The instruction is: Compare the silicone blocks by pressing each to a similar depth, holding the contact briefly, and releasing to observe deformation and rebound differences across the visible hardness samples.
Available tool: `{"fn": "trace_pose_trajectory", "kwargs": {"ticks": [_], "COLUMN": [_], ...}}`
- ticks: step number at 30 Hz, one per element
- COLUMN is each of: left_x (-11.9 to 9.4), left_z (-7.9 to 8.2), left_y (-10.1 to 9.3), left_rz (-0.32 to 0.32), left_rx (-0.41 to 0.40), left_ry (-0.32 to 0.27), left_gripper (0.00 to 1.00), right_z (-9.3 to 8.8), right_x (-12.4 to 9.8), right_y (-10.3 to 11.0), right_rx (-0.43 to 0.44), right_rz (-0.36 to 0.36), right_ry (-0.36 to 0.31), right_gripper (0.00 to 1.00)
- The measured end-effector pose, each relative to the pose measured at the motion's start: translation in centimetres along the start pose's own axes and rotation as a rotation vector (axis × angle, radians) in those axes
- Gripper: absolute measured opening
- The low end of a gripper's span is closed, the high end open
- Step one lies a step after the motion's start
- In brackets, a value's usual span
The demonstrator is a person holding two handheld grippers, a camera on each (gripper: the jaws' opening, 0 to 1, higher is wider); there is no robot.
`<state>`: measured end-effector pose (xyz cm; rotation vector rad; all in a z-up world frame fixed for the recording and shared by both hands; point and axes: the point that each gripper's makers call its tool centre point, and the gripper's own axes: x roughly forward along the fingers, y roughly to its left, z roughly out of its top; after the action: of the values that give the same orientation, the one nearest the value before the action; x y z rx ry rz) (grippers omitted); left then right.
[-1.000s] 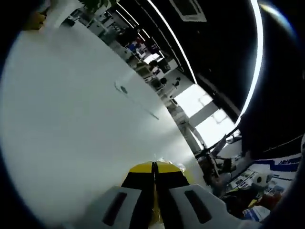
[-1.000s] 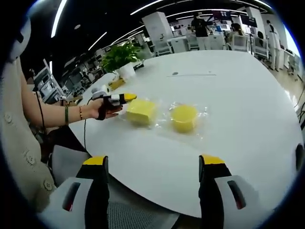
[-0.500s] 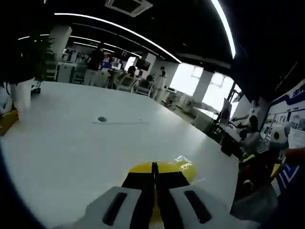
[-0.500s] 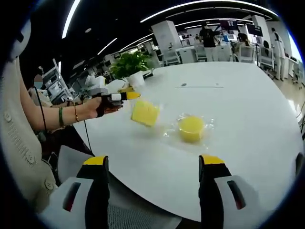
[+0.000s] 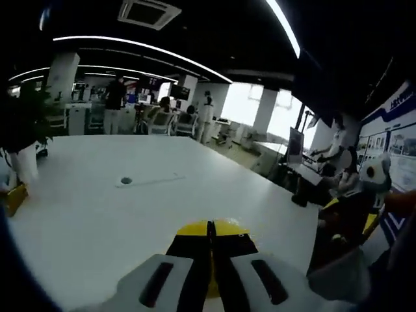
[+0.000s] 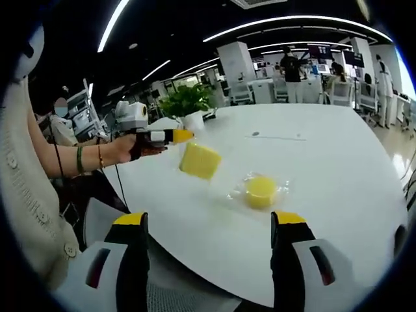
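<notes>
A potted plant (image 6: 186, 104) stands on the white table (image 6: 338, 169).

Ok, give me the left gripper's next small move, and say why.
Probably lower the square yellow block back onto the table: the left gripper holds it tilted in the air, and pressing needs it lying flat, like the round block.

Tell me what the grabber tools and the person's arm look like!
Each gripper has two pale grey jaws with black inner pads and yellow tips. The right gripper shows dark slots in its jaws. The left gripper is black and white near the hand, with a white box on top. The person wears a cream buttoned top, a green bracelet and a thin second bracelet. A dark cable hangs beneath the arm.
</notes>
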<state>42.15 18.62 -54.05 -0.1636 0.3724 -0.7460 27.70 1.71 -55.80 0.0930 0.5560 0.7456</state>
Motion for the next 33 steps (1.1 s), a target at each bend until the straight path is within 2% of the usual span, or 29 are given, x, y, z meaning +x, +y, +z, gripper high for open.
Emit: {"fn": "trace_pose_trajectory", "kwargs": {"ticks": [6, 8, 13, 16, 18, 22, 27, 33], "left_x": [-1.6, -2.0, -2.7, -3.0, -3.2, -3.5, -3.6, -3.6], "left_z": [2.0, 2.4, 3.1, 3.3, 3.5, 3.8, 3.9, 4.3], "left_y": [-2.1, -2.8, -5.0, -6.3, -6.7, -7.6, -8.7, -9.5], "left_rz": [-0.019, -0.034, -0.087, -0.12, -0.127, -0.15, -0.171, -0.193], "left_rx": [0.061, 0.057, 0.129, 0.145, 0.162, 0.178, 0.19, 0.213], "left_ry": [-0.03, -0.033, -0.026, -0.014, -0.015, -0.01, -0.009, -0.011], "left_gripper": [0.0, 0.0, 0.0, 0.0, 0.0, 0.0, 0.0, 0.0], "right_z": [1.2, 1.6, 2.9, 4.0, 5.0, 6.6, 8.5, 9.3], "right_x": [-0.2, -0.2, 0.1, 0.5, 0.9, 1.5, 3.1, 5.5], "right_y": [0.5, 0.7, 1.1, 1.4, 1.6, 1.7, 2.3, 3.8], "right_rx": [-0.052, -0.072, -0.134, -0.18, -0.241, -0.311, -0.409, -0.527], "right_rz": [0.031, 0.045, 0.093, 0.133, 0.168, 0.204, 0.284, 0.402], "right_ry": [-0.018, -0.018, -0.012, -0.01, 0.004, 0.019, 0.06, 0.138], "right_gripper": [0.71, 0.71, 0.7, 0.72, 0.73, 0.72, 0.71, 0.7]}}
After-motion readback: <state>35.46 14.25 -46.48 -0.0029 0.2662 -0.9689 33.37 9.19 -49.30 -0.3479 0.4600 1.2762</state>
